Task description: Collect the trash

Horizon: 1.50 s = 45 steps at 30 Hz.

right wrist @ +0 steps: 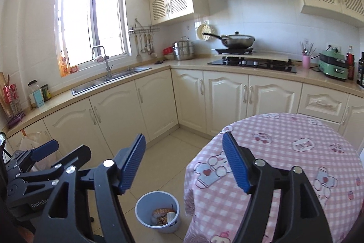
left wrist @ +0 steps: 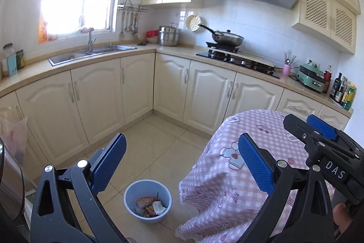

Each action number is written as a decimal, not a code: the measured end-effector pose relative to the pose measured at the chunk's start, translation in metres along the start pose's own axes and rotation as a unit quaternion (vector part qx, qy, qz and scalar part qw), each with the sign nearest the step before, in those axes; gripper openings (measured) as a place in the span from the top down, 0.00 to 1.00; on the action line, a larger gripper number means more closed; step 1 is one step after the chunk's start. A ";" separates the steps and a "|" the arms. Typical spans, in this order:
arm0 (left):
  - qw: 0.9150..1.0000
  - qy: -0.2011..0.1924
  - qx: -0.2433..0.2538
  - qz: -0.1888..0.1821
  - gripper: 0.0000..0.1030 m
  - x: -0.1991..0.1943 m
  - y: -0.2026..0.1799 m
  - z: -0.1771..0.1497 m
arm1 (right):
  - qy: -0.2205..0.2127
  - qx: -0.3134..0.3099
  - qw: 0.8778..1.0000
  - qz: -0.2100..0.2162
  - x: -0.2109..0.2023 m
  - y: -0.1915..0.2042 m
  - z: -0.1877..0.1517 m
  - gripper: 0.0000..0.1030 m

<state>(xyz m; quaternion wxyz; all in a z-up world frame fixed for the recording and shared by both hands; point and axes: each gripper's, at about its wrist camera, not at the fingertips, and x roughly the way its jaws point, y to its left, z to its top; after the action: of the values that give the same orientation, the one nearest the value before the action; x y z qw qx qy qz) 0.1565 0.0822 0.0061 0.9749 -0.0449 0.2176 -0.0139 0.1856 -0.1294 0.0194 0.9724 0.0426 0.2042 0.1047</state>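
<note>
A small round bin (left wrist: 147,200) of pale blue plastic stands upright on the beige floor tiles (left wrist: 159,140), its open mouth facing straight up, just beside the hanging hem of the pink checked tablecloth (left wrist: 227,186). Inside the bin lies the trash (left wrist: 151,206): crinkled, glossy snack wrappers in orange and red and a crumpled white scrap, heaped without any clear common direction.

The cloth is soft, printed with cartoon figures, and drapes over a round table (right wrist: 295,152) next to the bin.

The left gripper (left wrist: 182,165) hangs above the bin with its jaws spread wide and nothing between them; its fingers (left wrist: 109,163) carry ribbed blue rubber pads on black metal arms. The right gripper (right wrist: 184,165), also above the bin and partly over the table edge, is released too, its jaws apart and empty.

Beyond the bin, cream panelled cabinets (right wrist: 154,101) line the corner, with a steel sink (right wrist: 113,79) and a dark pan (right wrist: 236,40) on the counter.
</note>
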 end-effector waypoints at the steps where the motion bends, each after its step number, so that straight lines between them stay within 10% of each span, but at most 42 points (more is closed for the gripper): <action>1: 1.000 -0.007 0.005 -0.002 0.07 -0.007 -0.005 -0.001 | -0.008 0.000 1.000 -0.004 -0.011 -0.002 -0.001 0.32; 25: 0.989 -0.136 0.052 -0.017 0.07 -0.138 -0.059 -0.036 | -0.120 -0.003 0.992 -0.047 -0.176 -0.022 -0.046 0.25; 45: 0.985 -0.155 0.068 -0.026 0.07 -0.152 -0.076 -0.044 | -0.138 -0.005 0.988 -0.066 -0.196 -0.033 -0.057 0.23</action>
<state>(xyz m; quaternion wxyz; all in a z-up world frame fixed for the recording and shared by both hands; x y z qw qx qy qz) -0.0004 0.0103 0.0379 0.9969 0.0138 0.0610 -0.0472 -0.0065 -0.2028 0.0388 0.9962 0.0380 0.0699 0.0348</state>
